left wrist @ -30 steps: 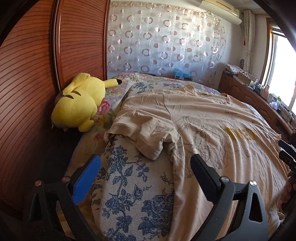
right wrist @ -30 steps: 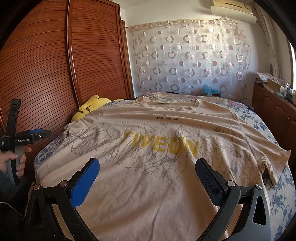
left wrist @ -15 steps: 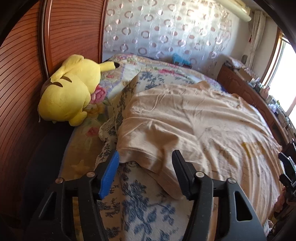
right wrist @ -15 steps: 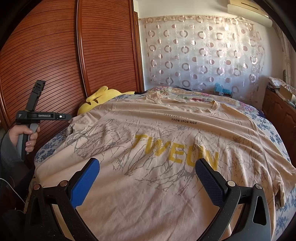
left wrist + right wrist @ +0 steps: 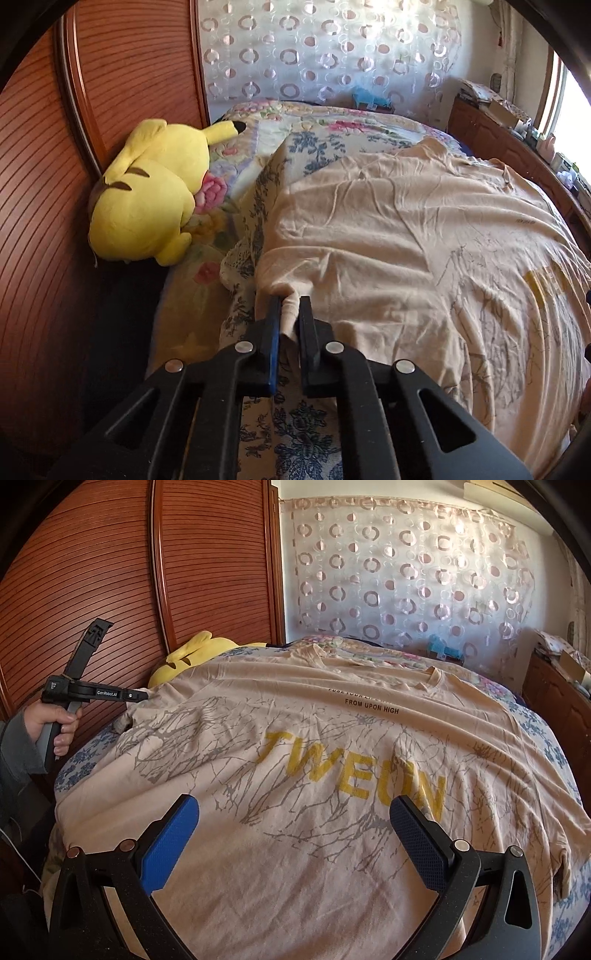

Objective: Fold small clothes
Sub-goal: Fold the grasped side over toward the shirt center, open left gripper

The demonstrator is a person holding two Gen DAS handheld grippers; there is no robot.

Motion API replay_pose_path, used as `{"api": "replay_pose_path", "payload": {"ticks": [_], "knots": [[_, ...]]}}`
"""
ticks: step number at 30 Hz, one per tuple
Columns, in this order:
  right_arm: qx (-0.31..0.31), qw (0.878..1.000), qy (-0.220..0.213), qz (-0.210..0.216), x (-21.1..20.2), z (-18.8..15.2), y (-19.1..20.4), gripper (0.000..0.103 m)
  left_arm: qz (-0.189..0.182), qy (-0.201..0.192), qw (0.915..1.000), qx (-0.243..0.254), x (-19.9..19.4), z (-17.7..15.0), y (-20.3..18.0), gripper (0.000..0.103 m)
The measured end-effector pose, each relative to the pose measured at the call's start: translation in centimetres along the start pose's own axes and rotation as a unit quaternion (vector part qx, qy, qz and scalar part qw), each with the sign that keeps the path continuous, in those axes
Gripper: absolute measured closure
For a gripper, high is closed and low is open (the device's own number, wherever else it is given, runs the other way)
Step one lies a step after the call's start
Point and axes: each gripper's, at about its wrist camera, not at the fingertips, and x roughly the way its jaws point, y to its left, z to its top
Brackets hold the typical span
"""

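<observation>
A beige T-shirt [image 5: 332, 760] with yellow letters and grey branch print lies spread flat on the bed; it also shows in the left wrist view [image 5: 406, 240]. My left gripper [image 5: 289, 310] is shut on the edge of the shirt's left sleeve [image 5: 291, 295]. In the right wrist view the left gripper [image 5: 138, 695] pinches that sleeve at the bed's left side. My right gripper [image 5: 295, 830] is open and empty, hovering above the shirt's lower hem.
A yellow plush toy [image 5: 147, 199] lies at the bed's left edge against the wooden wardrobe doors [image 5: 110, 572]. A blue floral bedspread [image 5: 295, 443] covers the bed. A wooden cabinet [image 5: 509, 147] stands on the right, a curtain [image 5: 406, 572] behind.
My left gripper moved forward to the sleeve and closed on its edge. My right gripper stayed open and shifted slightly closer over the hem.
</observation>
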Motion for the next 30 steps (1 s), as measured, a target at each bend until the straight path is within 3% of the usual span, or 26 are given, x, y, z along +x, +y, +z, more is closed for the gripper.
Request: {"api": "replay_pose_path", "payload": {"ticks": [5,10,14,18,22,24,28,30], "knots": [[0.002,1.000,-0.002,-0.003,0.2,0.0,0.2,0.000,-0.022,-0.026,0.9993,0.015,-2.1,1.8,-1.7,0.096],[-0.002,1.000,-0.005,-0.010,0.2,-0.1,0.3,0.000,-0.047,-0.047,0.9959,0.060,-3.5,5.0,-6.3,0.096],[0.000,1.000,-0.006,-0.009,0.0,-0.2,0.2,0.001,-0.092,-0.041,0.9901,0.098,-3.9,6.6,-10.9,0.096],[0.004,1.000,-0.008,-0.007,-0.1,-0.3,-0.1,0.001,-0.109,-0.037,0.9847,0.132,-4.4,6.6,-13.9,0.095],[0.005,1.000,-0.009,-0.005,-0.3,-0.4,-0.3,0.001,-0.119,-0.040,0.9831,0.133,-5.2,6.3,-14.1,0.083],[0.004,1.000,-0.008,-0.005,-0.3,-0.3,-0.3,0.001,-0.106,-0.045,0.9836,0.139,-5.4,5.9,-13.5,0.064],[0.004,1.000,-0.007,-0.005,-0.3,-0.3,-0.3,0.001,-0.102,-0.035,0.9854,0.131,-4.6,5.2,-12.2,0.046],[0.004,1.000,-0.007,-0.005,-0.3,-0.2,-0.4,0.001,-0.098,-0.026,0.9875,0.120,-3.8,4.6,-11.0,0.030]]}}
